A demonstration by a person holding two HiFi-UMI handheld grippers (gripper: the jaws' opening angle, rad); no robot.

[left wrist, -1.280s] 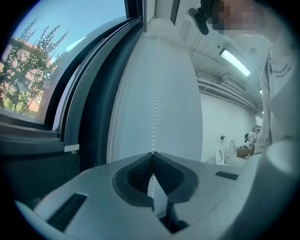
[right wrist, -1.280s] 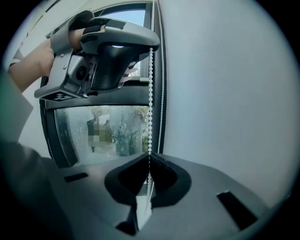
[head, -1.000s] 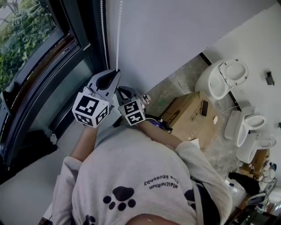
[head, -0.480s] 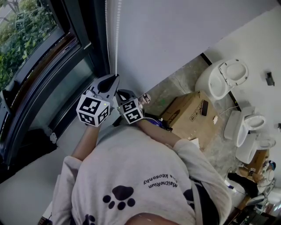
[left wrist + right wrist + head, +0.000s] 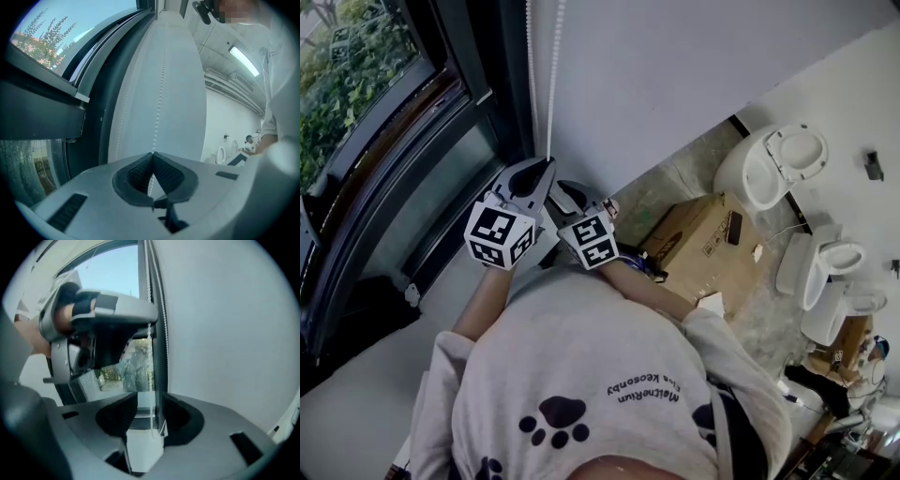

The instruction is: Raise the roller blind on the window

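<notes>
Firmly, left tool (image 5: 152,154) clamps the bead chain (image 5: 159,93); right tool (image 5: 151,404) gapes open

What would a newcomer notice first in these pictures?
The left gripper, shut on the white bead chain beside the dark window frame, holds the middle of the head view; the right gripper is open beside it. At right, white toilets stand by a cardboard box.

Bead chain (image 5: 532,75) cut off by top edge, left gripper (image 5: 149,319) blurred in right gripper view
</notes>
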